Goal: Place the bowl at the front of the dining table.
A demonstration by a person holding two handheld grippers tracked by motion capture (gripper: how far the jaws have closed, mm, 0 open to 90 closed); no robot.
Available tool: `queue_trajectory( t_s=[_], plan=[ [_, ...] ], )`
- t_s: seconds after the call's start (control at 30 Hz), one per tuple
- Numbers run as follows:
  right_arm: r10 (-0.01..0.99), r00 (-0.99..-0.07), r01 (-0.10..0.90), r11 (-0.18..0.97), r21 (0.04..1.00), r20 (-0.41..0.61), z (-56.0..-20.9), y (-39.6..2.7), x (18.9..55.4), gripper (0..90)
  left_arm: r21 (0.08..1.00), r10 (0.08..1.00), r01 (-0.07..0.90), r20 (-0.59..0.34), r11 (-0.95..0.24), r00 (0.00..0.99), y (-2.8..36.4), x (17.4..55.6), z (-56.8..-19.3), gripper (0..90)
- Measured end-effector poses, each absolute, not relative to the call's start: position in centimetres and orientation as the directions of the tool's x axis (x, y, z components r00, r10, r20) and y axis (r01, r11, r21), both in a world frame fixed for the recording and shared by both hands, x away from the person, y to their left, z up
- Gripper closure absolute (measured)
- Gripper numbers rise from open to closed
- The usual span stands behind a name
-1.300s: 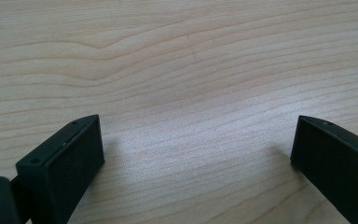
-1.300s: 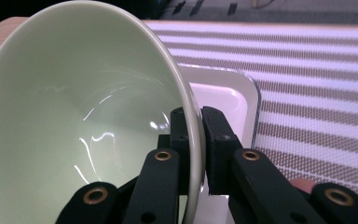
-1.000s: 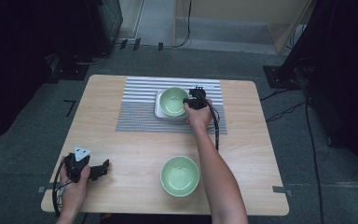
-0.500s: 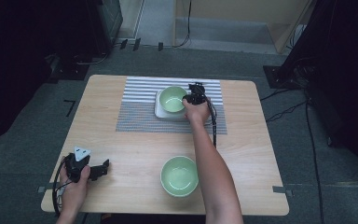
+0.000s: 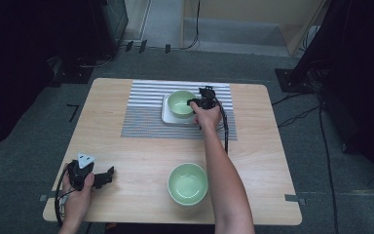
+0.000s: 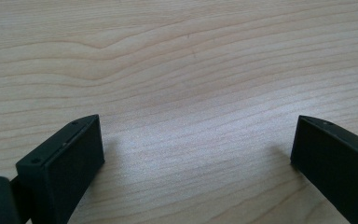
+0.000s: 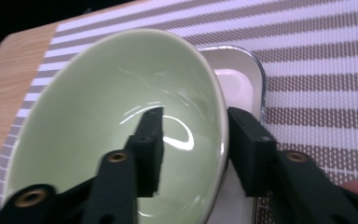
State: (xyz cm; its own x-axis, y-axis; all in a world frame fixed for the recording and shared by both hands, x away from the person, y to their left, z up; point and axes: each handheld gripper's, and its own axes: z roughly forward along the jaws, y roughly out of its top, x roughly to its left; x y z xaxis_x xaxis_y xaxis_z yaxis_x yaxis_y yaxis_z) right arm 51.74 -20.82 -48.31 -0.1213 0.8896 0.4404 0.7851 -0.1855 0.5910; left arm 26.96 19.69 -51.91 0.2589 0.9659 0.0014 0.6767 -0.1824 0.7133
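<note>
My right tongs [image 7: 193,154] have just been opening; their jaws now straddle, unclamped, the rim of the green bowl [image 7: 121,116], which sits on the white tray [image 5: 168,117]. I judge the bowl placed. My left tongs [image 6: 196,158] rest open on the desk [image 6: 177,60].

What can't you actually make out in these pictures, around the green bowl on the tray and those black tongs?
- Right gripper view: the far side of the white tray is covered by the bowl; the right tongs, just opening, straddle its rim.
- High view: those tongs' tips are too small, partly behind the right hand.
- Left gripper view: the left tongs are cut off by the bottom edge, above bare table.
- High view: part of the striped mat is under the tray.
</note>
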Motion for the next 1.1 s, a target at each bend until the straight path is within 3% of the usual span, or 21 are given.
queue_trajectory(
  t_s=[0.13,0.17,0.33,0.43,0.57,0.73,1.1],
  plan=[
    [0.906,-0.144,0.764,-0.153,0.626,0.397,-47.5,-20.9,51.3,30.8,0.714,0.966,0.677,0.001,-0.182,0.259,19.7,27.0,-51.9,2.3],
    [0.913,-0.147,0.758,-0.143,0.637,0.381,-47.4,-20.9,51.2,29.9,0.713,0.966,0.677,0.001,-0.182,0.259,19.7,27.0,-51.9,2.3],
    [0.953,-0.171,0.723,-0.051,0.689,0.250,-46.8,-21.0,49.6,31.9,0.713,0.966,0.677,0.002,-0.183,0.259,19.7,27.0,-51.9,2.3],
    [0.933,-0.251,0.672,-0.026,0.741,0.260,-46.5,-21.9,47.9,32.1,0.713,0.966,0.677,0.002,-0.183,0.259,19.7,27.0,-51.9,2.3],
    [0.941,-0.236,0.655,-0.030,0.755,0.243,-46.0,-23.1,46.8,34.4,0.713,0.966,0.677,0.002,-0.183,0.259,19.7,27.0,-51.9,2.3],
    [0.928,-0.270,0.609,-0.041,0.792,0.256,-45.4,-24.4,45.0,30.3,0.713,0.966,0.677,0.002,-0.184,0.260,19.6,27.0,-51.9,2.3],
    [0.939,-0.289,0.562,0.011,0.827,0.184,-45.2,-25.6,41.5,24.7,0.713,0.966,0.677,0.002,-0.184,0.260,19.6,27.0,-51.9,2.3]
  ],
)
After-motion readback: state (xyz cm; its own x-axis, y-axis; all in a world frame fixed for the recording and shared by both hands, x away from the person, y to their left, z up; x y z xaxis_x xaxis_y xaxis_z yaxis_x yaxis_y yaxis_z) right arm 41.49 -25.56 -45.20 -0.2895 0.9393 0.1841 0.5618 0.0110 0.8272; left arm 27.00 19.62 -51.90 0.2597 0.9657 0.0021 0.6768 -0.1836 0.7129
